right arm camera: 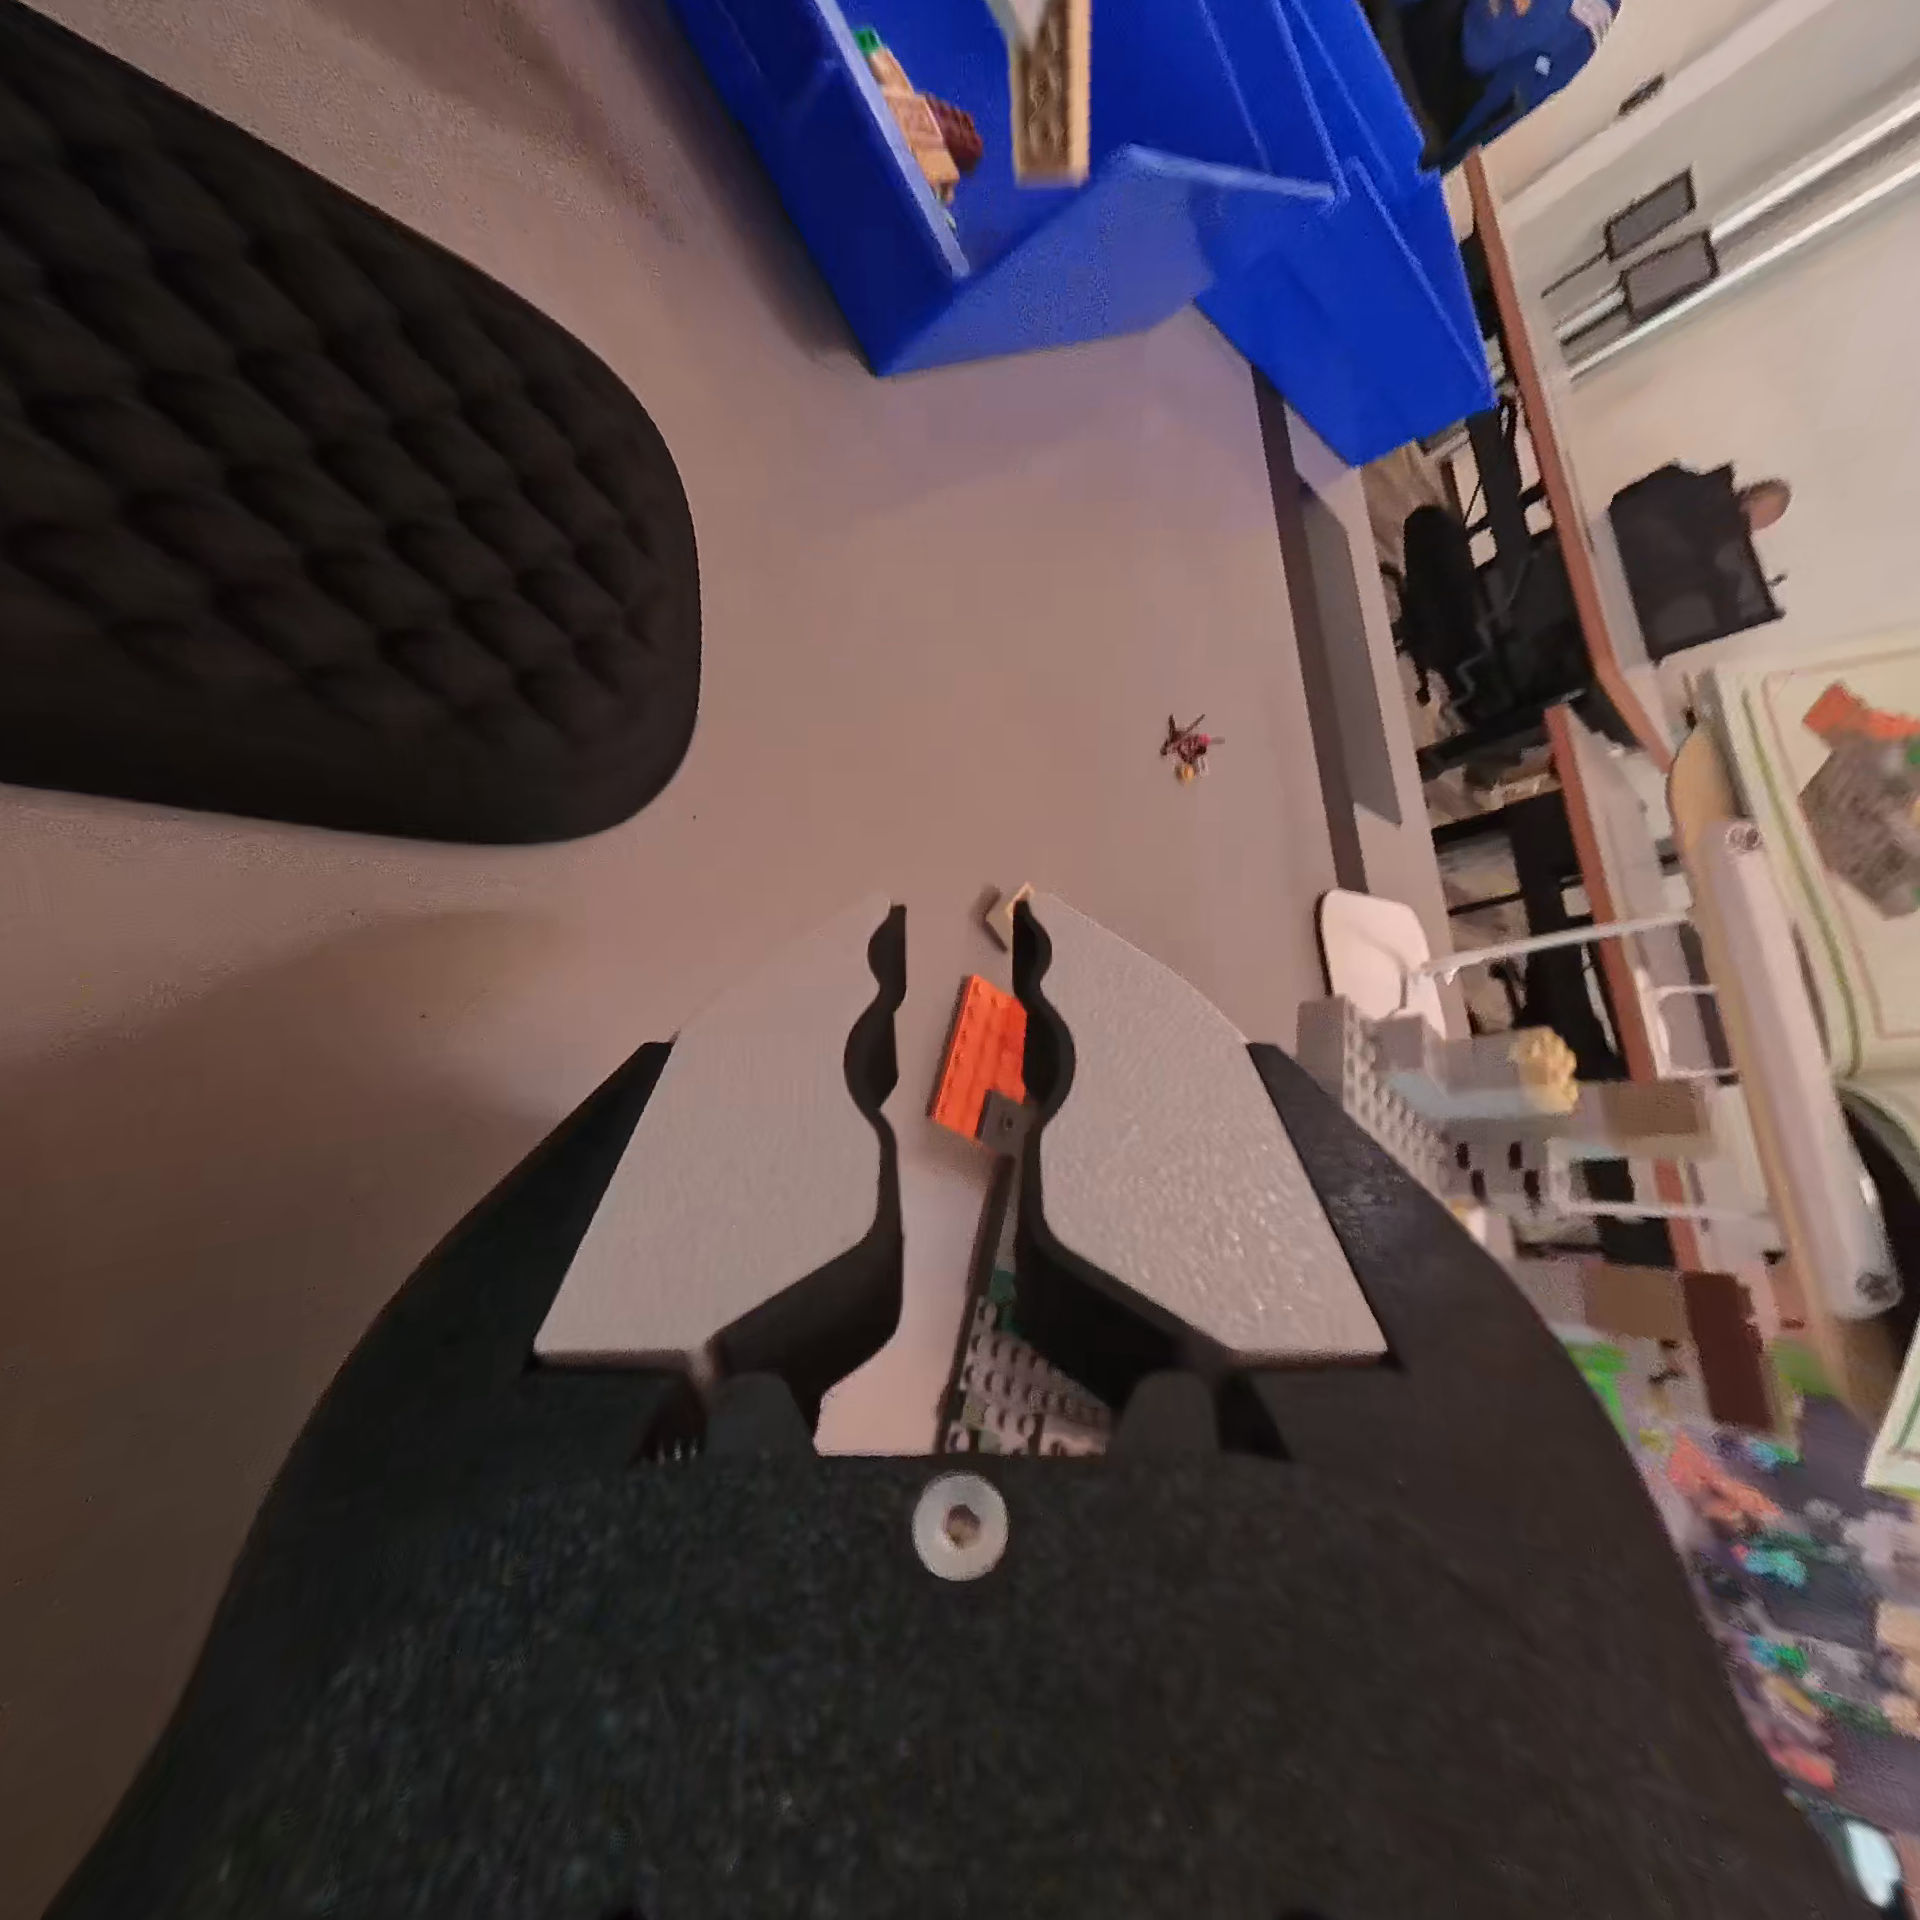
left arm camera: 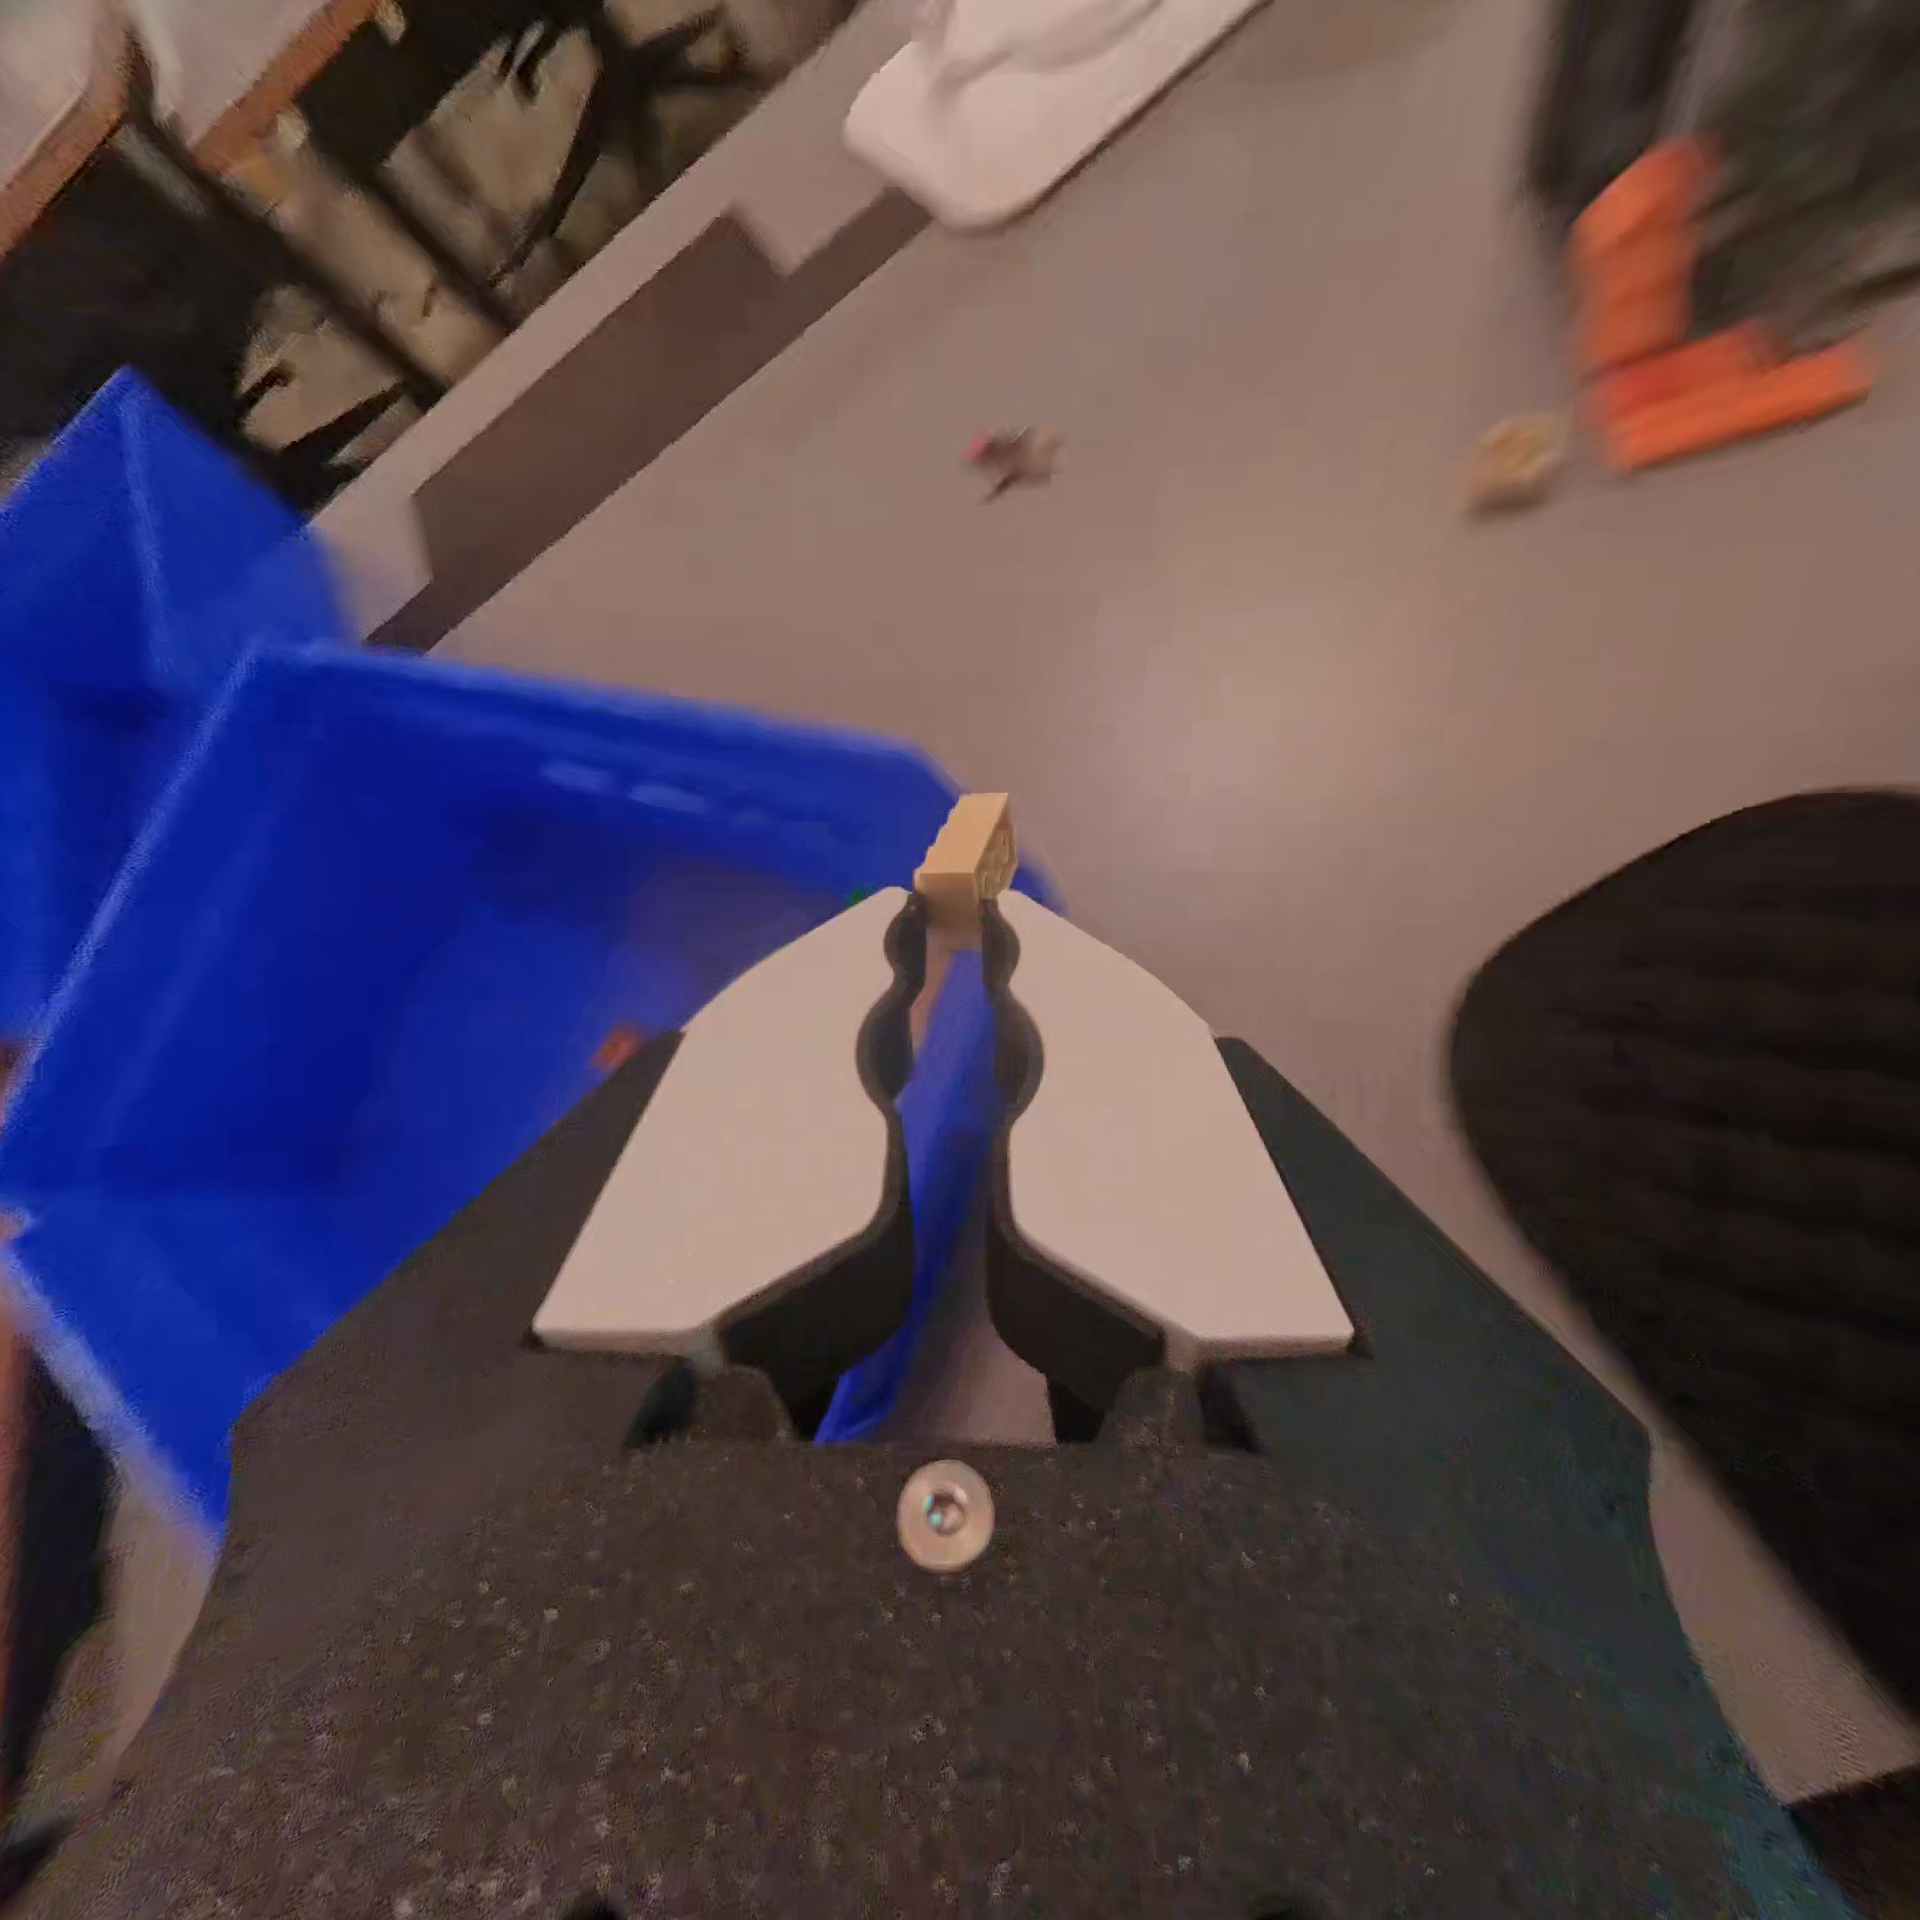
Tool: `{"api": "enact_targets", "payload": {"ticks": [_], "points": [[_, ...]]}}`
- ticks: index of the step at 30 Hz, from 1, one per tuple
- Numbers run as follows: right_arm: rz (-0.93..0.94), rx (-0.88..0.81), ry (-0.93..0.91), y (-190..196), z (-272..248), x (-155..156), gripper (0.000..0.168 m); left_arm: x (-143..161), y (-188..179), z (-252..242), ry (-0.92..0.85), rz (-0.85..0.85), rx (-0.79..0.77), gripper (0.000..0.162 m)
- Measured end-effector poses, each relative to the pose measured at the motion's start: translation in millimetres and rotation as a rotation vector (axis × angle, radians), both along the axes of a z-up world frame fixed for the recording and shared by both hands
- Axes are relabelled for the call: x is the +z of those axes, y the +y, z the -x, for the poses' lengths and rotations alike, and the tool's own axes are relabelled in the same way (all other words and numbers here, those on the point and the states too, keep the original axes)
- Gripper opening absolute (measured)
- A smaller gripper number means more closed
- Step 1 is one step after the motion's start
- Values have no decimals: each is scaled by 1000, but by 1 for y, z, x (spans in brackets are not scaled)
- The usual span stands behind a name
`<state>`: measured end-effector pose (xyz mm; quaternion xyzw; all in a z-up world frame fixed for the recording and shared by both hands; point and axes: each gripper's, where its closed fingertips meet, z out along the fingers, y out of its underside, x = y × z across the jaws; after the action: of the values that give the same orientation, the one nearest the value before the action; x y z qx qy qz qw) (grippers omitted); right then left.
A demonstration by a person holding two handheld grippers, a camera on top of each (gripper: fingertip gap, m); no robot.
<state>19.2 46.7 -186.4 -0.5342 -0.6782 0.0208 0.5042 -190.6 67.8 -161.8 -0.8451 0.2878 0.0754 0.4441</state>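
Observation:
My left gripper (left arm camera: 956, 904) is shut on a tan brick piece (left arm camera: 968, 857), which sticks out beyond the fingertips. It hangs at the near corner of a blue bin (left arm camera: 364, 883). In the right wrist view the same tan piece (right arm camera: 1049, 94) hangs over the blue bin (right arm camera: 1039, 270), which holds several bricks. My right gripper (right arm camera: 958, 914) is open and empty, hovering above an orange plate (right arm camera: 982, 1055) and a grey studded plate (right arm camera: 1003, 1361) on the grey table (right arm camera: 935, 623). A small tan and grey piece (right arm camera: 1003, 914) lies just past its fingertips.
A black quilted pad (right arm camera: 312, 468) lies on the table and also shows in the left wrist view (left arm camera: 1714, 1195). A small dark red figure (right arm camera: 1190, 743) lies mid-table. A grey brick build (right arm camera: 1455, 1101) stands at the right. Orange plates (left arm camera: 1714, 405) and a white tray (left arm camera: 997, 114) lie farther off. My hands' fingertips stand some 20 cm from each other. The orange plate (right arm camera: 982, 1055) is about 11 cm from my right fingertips. My left wrist view (left arm camera: 1725, 393) looks at it from another angle.

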Motion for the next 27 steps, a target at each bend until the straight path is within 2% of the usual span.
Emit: {"api": "enact_targets", "payload": {"ticks": [6, 10, 13, 17, 21, 24, 27], "points": [[160, -102, 61, 10, -24, -10, 26, -29, 11, 69, 245, 94, 179, 10], [226, -171, 105, 17, -47, -12, 27, -40, 13, 78, 287, 134, 199, 11], [265, -207, 131, 20, -61, -15, 27, -36, 14, 70, 261, 116, 183, 16], [286, -231, 147, 22, -68, -19, 27, -14, 13, 37, 169, 57, 101, 19], [285, -234, 152, 22, -67, -22, 27, 4, 7, -34, -35, 40, -113, 19], [286, -241, 162, 23, -65, -21, 27, -1, 8, -83, -165, 87, -243, 22], [309, -253, 191, 24, -66, -19, 27, -21, 19, -122, -190, 130, -322, 26]]}}
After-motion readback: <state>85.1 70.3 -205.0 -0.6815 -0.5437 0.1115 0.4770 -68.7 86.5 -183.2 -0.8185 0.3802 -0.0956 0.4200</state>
